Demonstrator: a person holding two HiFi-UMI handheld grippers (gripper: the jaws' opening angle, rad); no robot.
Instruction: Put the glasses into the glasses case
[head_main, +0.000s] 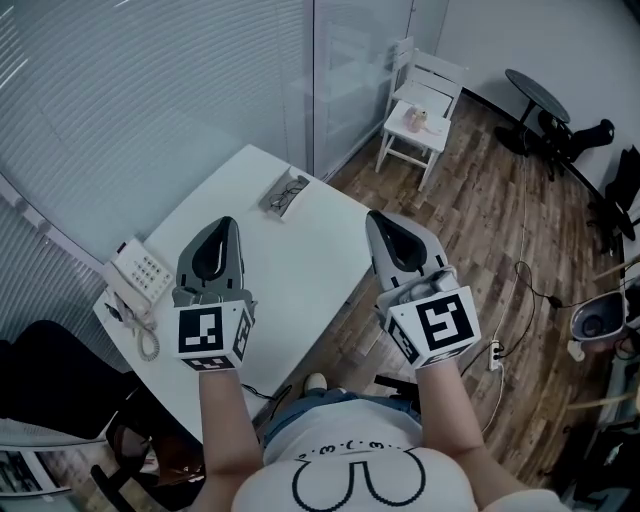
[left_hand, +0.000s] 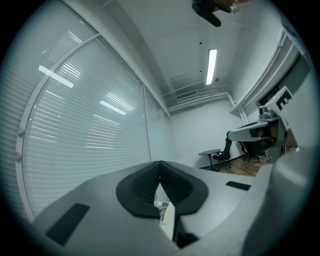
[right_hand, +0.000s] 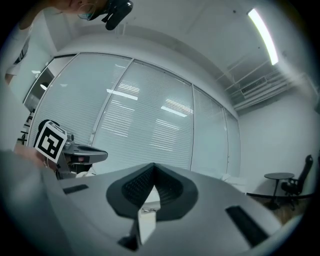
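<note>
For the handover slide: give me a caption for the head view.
Left gripper and right gripper, shut and empty, held up by the table; glasses and case at its far edge.

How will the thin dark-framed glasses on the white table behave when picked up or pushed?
The thin dark-framed glasses look light and probably fragile: their frame is very slim. As they seem to lie flat on the smooth white table, they should not roll, but may slide when pushed.

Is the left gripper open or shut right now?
Shut. In the left gripper view, the left gripper has its jaws meeting at the tips, with nothing held between them.
</note>
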